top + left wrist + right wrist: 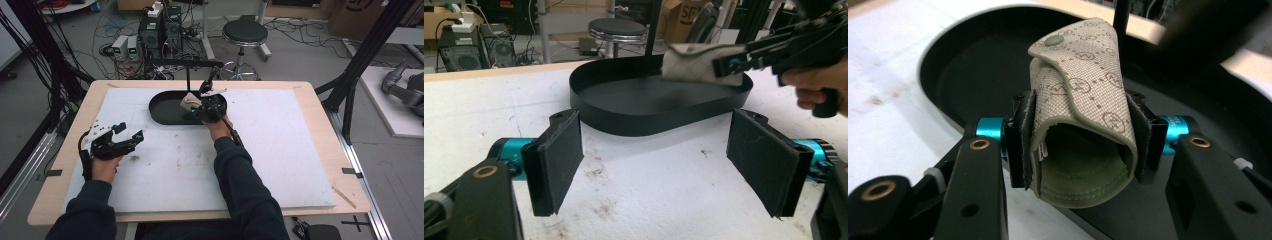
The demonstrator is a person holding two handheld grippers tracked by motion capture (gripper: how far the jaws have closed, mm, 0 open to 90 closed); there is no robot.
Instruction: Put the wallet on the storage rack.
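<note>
High view first: the right gripper (200, 106) reaches forward over the near right end of a black oval tray (161, 111), and clamped in it is a small beige pouch (189, 102). The pouch pokes out ahead and to the left of the claw, above the tray's floor; whether it touches the floor I cannot tell from up here. The tray sits on a white mat (280, 150) that covers most of the wooden table (320, 107).

Right gripper view shows the hold plainly. The two black jaws press in on either side of the pouch (1083, 115), squeezing it into a curled, tube-like shape with its open end facing back toward the camera. Its patterned flap, with a round snap (1052, 41) near the tip, folds over the top and rises beyond the jaws. The dark tray (973, 65) lies below and behind it.

Well apart, off to the left and nearer the person, the left gripper (129, 137) hovers low over the mat with nothing in it. In the left gripper view its padded jaws stand wide apart, and between them, farther off, the tray (634, 117) is framed, with the pouch (696, 62) held just above the tray's far right rim by the right gripper (734, 64). Speckles of dirt (599, 172) mark the mat just ahead of the left claw.
</note>
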